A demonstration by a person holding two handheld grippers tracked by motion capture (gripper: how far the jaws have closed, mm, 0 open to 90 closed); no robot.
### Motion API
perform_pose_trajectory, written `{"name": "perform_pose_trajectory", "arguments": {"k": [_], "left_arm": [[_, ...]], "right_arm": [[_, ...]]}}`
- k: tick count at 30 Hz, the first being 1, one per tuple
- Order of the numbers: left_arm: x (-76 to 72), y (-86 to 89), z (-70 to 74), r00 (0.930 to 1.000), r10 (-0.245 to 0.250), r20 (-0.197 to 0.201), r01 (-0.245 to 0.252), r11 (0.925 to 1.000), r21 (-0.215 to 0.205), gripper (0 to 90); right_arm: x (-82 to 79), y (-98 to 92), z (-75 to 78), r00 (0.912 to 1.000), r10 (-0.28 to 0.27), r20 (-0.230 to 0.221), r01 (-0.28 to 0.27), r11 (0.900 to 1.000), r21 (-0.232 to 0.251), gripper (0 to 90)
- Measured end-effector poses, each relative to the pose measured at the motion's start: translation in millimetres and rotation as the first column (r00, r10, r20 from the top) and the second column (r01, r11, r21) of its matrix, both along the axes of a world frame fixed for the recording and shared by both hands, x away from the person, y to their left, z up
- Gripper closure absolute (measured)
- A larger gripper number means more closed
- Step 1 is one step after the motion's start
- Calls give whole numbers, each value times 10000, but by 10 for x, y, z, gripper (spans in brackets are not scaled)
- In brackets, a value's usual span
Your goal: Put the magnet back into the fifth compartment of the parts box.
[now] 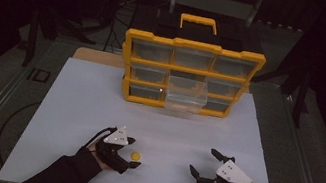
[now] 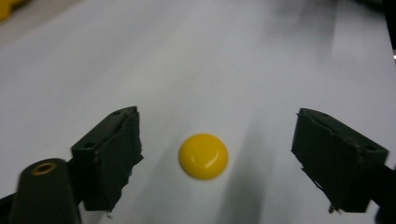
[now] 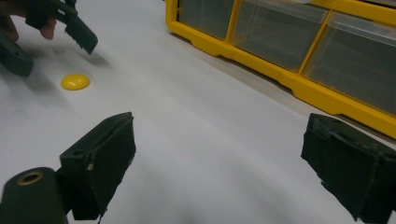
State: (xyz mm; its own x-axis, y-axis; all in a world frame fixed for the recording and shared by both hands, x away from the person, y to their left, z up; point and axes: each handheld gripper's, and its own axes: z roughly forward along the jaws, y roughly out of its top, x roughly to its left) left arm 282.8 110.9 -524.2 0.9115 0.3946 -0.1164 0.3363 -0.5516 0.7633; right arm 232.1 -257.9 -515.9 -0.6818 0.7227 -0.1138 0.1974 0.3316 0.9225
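Button point(image 1: 136, 156), small, round and yellow, lies flat on the white board point(image 1: 96, 110) near the person's edge of it, left of the middle. In the left gripper view it sits on the bare surface between the two black jaws, roughly midway, with white board showing on either side of it, so neither pad touches it. The left gripper point(image 1: 134, 153) is down at the board with its jaws set wide on either side of the button (nothing is held in them). From the right gripper view the left gripper point(image 3: 51, 44) shows at the upper left, one jaw tip on each side of the button point(image 3: 75, 81) and both clear of it.

The right gripper point(image 1: 203, 163) rests low over the board at the person's right, well apart from the button, its jaws spread wide with only bare board between them. A grey three-cornered plate sits on top of each gripper, and dark sleeves come in from the bottom of the high view.

At the far side of the board stands a yellow drawer cabinet point(image 1: 194, 46) with clear drawers in three rows. One clear drawer point(image 1: 185, 99), in the bottom row at the middle, is pulled out toward the person.
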Motion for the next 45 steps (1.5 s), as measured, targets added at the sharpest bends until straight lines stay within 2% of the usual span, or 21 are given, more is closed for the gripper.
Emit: {"name": "perform_pose_trajectory", "arguments": {"k": [5,7,10,16,19,23,25,32,36,45], "left_arm": [[16,-36,-42,10000,14,-13,-13,9984,558,232],[21,-45,-56,10000,-17,-22,18,9971,764,303],[29,-57,-70,10000,59,60,-65,9944,1051,359],[50,-59,-60,10000,-30,27,26,9940,1095,440],[23,-91,-56,9992,-172,365,118,9897,1428,441],[5,-117,-37,9983,-385,445,307,9862,1629,512],[11,-144,-13,9980,-549,306,482,9811,1874,544],[60,-175,20,9977,-669,-44,662,9715,2275,569],[57,-216,51,9970,-780,-1,752,9611,2659,622],[63,-217,55,9962,-876,7,843,9599,2674,628]], "right_arm": [[1,4,-2,10000,17,-20,-17,10000,10,96],[0,3,-1,10000,20,-16,-20,10000,12,96],[1,6,-5,10000,42,-34,-42,10000,-28,96],[3,9,-7,10000,59,-40,-59,10000,-42,96],[3,8,-6,10000,51,-33,-51,10000,-48,96],[4,8,-7,10000,48,-41,-48,10000,-40,96],[5,11,-9,10000,64,-57,-64,10000,-50,96],[3,14,-8,10000,73,-59,-73,10000,-25,96],[3,17,-10,9999,86,-67,-87,10000,-39,96],[5,14,-11,10000,70,-44,-70,10000,-37,96]]}}
